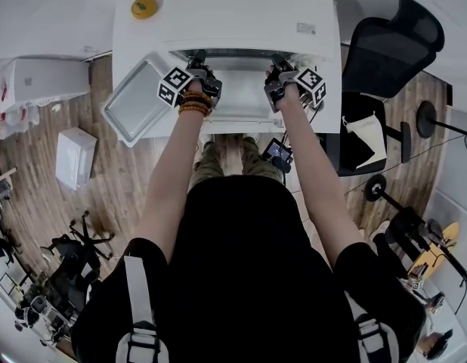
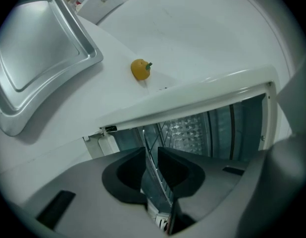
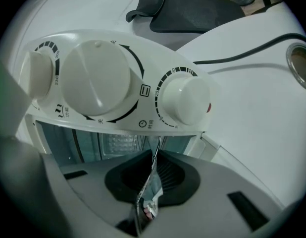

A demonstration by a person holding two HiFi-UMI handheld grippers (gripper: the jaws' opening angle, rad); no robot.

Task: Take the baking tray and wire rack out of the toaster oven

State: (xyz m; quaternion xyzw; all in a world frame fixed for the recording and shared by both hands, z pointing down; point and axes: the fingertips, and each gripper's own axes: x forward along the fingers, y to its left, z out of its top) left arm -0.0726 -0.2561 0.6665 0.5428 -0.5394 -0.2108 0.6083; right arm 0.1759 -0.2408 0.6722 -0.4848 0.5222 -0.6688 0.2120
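Arms (image 1: 175, 165) are reaching into the toaster oven (image 1: 248, 21) mouth w/ L gripper (image 2: 150, 155) & R gripper (image 3: 155, 155) both clamping the wire rack (image 3: 154, 165) front edge, rack still inside, baking tray (image 1: 135, 100) already lying out at left; next is calling for level, even pull.
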